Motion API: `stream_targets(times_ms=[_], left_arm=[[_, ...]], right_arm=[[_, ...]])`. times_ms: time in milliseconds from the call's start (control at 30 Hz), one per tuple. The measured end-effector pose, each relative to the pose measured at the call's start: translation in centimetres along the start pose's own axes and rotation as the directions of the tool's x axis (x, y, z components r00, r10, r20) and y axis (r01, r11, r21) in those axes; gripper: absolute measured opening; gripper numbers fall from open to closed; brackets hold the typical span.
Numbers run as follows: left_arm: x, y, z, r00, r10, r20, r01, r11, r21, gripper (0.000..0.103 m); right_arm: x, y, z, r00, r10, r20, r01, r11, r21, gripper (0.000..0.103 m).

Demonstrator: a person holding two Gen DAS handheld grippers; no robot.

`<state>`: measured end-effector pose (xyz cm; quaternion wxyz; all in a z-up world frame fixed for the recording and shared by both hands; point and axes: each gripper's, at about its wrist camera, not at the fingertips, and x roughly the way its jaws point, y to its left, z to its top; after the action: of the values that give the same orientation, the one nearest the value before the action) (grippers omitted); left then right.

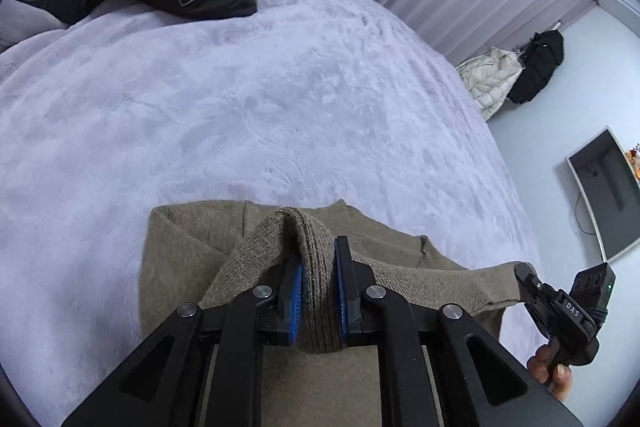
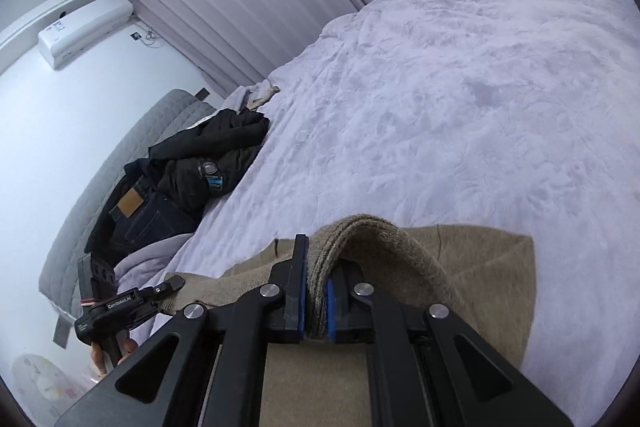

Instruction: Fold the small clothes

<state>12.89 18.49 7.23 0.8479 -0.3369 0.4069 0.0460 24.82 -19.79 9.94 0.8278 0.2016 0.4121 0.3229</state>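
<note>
With the left gripper and right gripper each clamped on a ribbed edge of the tan sweater lying on the bed, I carry both edges level and evenly.

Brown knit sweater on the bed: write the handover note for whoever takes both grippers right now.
Left gripper: shut on a bunched ribbed edge of the brown knit sweater.
Right gripper: shut on another ribbed edge of the same sweater; the edge runs taut between the two grippers.
Position: the sweater lies at the near edge of the pale lilac fleece blanket, its gripped edge lifted and the rest on the bed. A pile of dark clothes sits at the far side, untouched.
Done: both edges gripped.
Left: carry the gripped edge over to make the fold, release, smooth, then probably take the dark pile.
</note>
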Motion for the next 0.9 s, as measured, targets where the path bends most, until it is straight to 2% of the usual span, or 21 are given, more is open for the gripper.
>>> stream_targets(times_ms=[33,67,100,133,167,233,300,367,533,567,633,700,767,833,867,900], left_arm=[[1.2,0.2,0.3,1.0,0.018,-0.021,-0.018,1.0,-0.006,0.031],[2.2,0.5,0.5,0.999,0.046,-0.027,-0.047,0.999,-0.02,0.07],[2.5,0.8,0.6,0.997,0.082,-0.007,-0.083,0.996,-0.038,0.103],[2.3,1.3,0.6,0.993,0.11,0.043,-0.107,0.992,-0.062,0.103],[2.2,1.7,0.5,0.992,0.105,0.067,-0.101,0.992,-0.07,0.103],[1.9,2.5,0.6,0.997,0.061,0.043,-0.058,0.995,-0.084,0.103],[0.6,3.2,0.2,0.997,0.036,0.073,-0.03,0.996,-0.081,0.103],[-0.8,3.0,-0.5,0.992,0.057,0.115,-0.054,0.998,-0.035,0.103],[0.2,-0.5,-1.9,0.991,0.089,0.101,-0.102,0.987,0.125,0.103],[0.9,-1.8,-2.0,0.988,0.118,0.1,-0.133,0.977,0.166,0.103],[2.7,-4.0,-2.1,0.976,0.186,0.113,-0.209,0.948,0.239,0.103],[4.9,-5.4,-2.0,0.957,0.263,0.123,-0.289,0.91,0.299,0.103],[7.4,-5.4,-1.6,0.921,0.368,0.126,-0.389,0.862,0.325,0.103],[9.3,-3.7,-1.2,0.886,0.451,0.105,-0.459,0.825,0.33,0.103],[10.0,-2.3,-1.0,0.882,0.466,0.071,-0.463,0.831,0.309,0.103],[10.1,-1.0,-0.8,0.906,0.422,0.038,-0.416,0.867,0.274,0.103]], right_arm=[[1.5,-0.2,0.5,0.999,-0.03,-0.018,0.03,1.0,0.006,0.009],[2.6,-0.4,0.8,0.998,-0.06,-0.033,0.061,0.998,0.011,0.012],[3.7,-0.6,1.1,0.995,-0.091,-0.049,0.091,0.996,0.013,0.013],[5.0,-0.8,1.3,0.989,-0.127,-0.077,0.128,0.992,0.007,0.013],[5.7,-1.1,1.5,0.983,-0.157,-0.09,0.158,0.987,0.002,0.015],[6.2,-1.9,1.2,0.977,-0.192,-0.091,0.193,0.981,0.013,0.024],[5.2,-2.9,0.6,0.977,-0.204,-0.064,0.207,0.977,0.049,0.05],[3.3,-3.7,-0.1,0.972,-0.235,0.001,0.234,0.97,0.07,0.065],[-0.1,-1.9,-1.6,0.918,-0.37,0.141,0.375,0.927,-0.014,0.067],[0.3,-1.2,-1.5,0.923,-0.36,0.132,0.368,0.929,-0.044,0.067],[2.6,1.0,-1.4,0.944,-0.325,0.062,0.33,0.933,-0.144,0.067],[5.4,3.1,-1.9,0.943,-0.332,-0.007,0.318,0.91,-0.266,0.067],[8.4,4.0,-2.6,0.916,-0.398,-0.047,0.358,0.864,-0.354,0.067],[10.6,2.4,-2.8,0.866,-0.491,-0.094,0.429,0.827,-0.364,0.067],[11.3,0.9,-2.7,0.831,-0.545,-0.11,0.481,0.803,-0.351,0.067],[11.0,-0.5,-2.7,0.833,-0.54,-0.122,0.48,0.813,-0.328,0.066]])
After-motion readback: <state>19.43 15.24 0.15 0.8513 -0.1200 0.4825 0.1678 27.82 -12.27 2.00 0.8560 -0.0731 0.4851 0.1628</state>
